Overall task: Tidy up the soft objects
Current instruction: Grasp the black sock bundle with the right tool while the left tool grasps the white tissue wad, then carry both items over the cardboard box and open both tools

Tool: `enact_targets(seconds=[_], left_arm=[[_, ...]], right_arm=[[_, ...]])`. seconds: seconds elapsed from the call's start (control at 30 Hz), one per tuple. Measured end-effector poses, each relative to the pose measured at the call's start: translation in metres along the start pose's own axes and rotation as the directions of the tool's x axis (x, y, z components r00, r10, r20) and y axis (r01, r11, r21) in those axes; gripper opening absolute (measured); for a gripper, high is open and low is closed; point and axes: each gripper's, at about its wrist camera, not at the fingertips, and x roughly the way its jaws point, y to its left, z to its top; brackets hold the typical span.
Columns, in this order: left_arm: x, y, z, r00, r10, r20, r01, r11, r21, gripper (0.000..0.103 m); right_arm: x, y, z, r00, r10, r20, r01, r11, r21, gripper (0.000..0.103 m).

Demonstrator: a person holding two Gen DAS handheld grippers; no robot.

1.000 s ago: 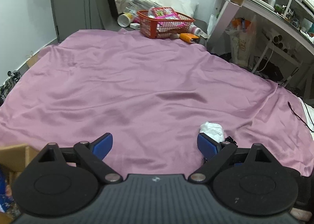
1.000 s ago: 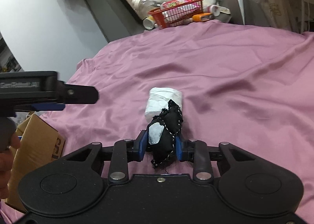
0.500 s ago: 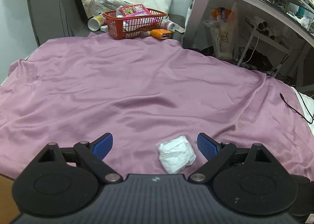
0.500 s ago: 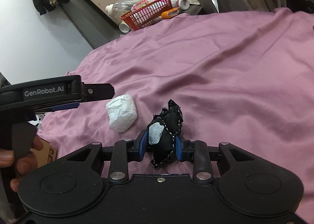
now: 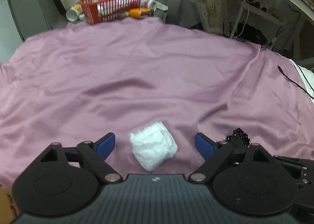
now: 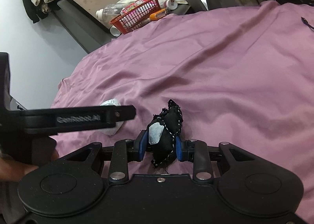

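The left claw [image 6: 125, 115] bears pale lettering along its side reading "GenRobot.AI" (blurred, so only roughly legible); nothing else reads.

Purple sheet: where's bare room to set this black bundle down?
Bare: the wide purple sheet between the white bundle and the red basket, and rightward toward the black cable. Crowded: beside the right hand-held gripper, where the left hand-held gripper straddles the white bundle.
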Motion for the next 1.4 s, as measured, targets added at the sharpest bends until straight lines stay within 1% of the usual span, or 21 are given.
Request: enact_targets(seconds=[0.03, 0.07, 0.1, 0.17, 0.27, 0.43, 0.5, 0.57, 0.7, 0.8, 0.87, 0.93, 1.2, 1.4], left_arm=[[0.001, 0.000, -0.002, 1.000, 0.004, -0.003, -0.004, 1.000, -0.009, 0.070], [0.000, 0.001, -0.003, 1.000, 0.009, -0.013, -0.009, 1.000, -0.019, 0.053], [-0.002, 0.003, -0.004, 1.000, 0.006, -0.020, -0.007, 1.000, -0.028, 0.048], [-0.012, 0.006, -0.005, 1.000, -0.012, -0.011, 0.012, 0.999, -0.046, 0.047], [-0.030, 0.006, -0.007, 0.999, -0.035, 0.016, 0.035, 0.999, -0.027, 0.047], [-0.061, 0.012, -0.009, 0.996, -0.076, 0.048, 0.078, 0.996, -0.032, 0.047], [-0.076, 0.018, -0.010, 0.995, -0.083, 0.062, 0.085, 0.996, -0.032, 0.047], [-0.092, 0.028, -0.012, 0.992, -0.099, 0.076, 0.103, 0.993, -0.058, 0.047], [-0.123, 0.047, -0.020, 0.990, -0.092, 0.110, 0.101, 0.992, -0.076, 0.047], [-0.149, 0.065, -0.029, 0.986, -0.063, 0.154, 0.079, 0.992, -0.100, 0.047], [-0.167, 0.074, -0.039, 0.981, -0.046, 0.188, 0.064, 0.994, -0.091, 0.047], [-0.181, 0.084, -0.049, 0.978, -0.038, 0.203, 0.059, 0.993, -0.100, 0.047], [-0.219, 0.129, -0.083, 0.970, -0.018, 0.244, 0.062, 0.983, -0.170, 0.047], [-0.235, 0.177, -0.106, 0.961, 0.016, 0.277, 0.057, 0.966, -0.253, 0.047]], right_arm=[[0.000, 0.001, 0.000, 1.000, -0.003, 0.001, 0.003, 1.000, -0.006, 0.029], [-0.001, 0.002, -0.001, 1.000, -0.004, 0.001, 0.004, 1.000, -0.010, 0.030], [-0.002, 0.003, -0.001, 1.000, -0.003, 0.003, 0.003, 1.000, -0.012, 0.030], [-0.004, 0.006, -0.001, 1.000, 0.004, 0.003, -0.004, 1.000, -0.007, 0.029], [-0.010, 0.013, -0.001, 1.000, 0.009, 0.026, -0.008, 1.000, -0.016, 0.029], [-0.027, 0.032, -0.004, 0.998, 0.022, 0.050, -0.020, 0.998, -0.058, 0.029], [-0.033, 0.036, -0.003, 0.997, 0.075, 0.035, -0.075, 0.997, -0.014, 0.029], [-0.040, 0.047, -0.003, 0.994, 0.104, 0.043, -0.103, 0.994, -0.032, 0.029], [-0.052, 0.072, -0.006, 0.987, 0.150, 0.051, -0.147, 0.988, -0.052, 0.029], [-0.058, 0.092, -0.011, 0.985, 0.165, 0.052, -0.160, 0.983, -0.091, 0.029], [-0.061, 0.105, -0.013, 0.983, 0.177, 0.051, -0.171, 0.979, -0.110, 0.029], [-0.064, 0.120, -0.016, 0.981, 0.185, 0.049, -0.177, 0.975, -0.133, 0.029], [-0.073, 0.179, -0.030, 0.975, 0.219, 0.041, -0.206, 0.956, -0.208, 0.029], [-0.072, 0.225, -0.040, 0.971, 0.236, 0.030, -0.220, 0.938, -0.266, 0.029]])
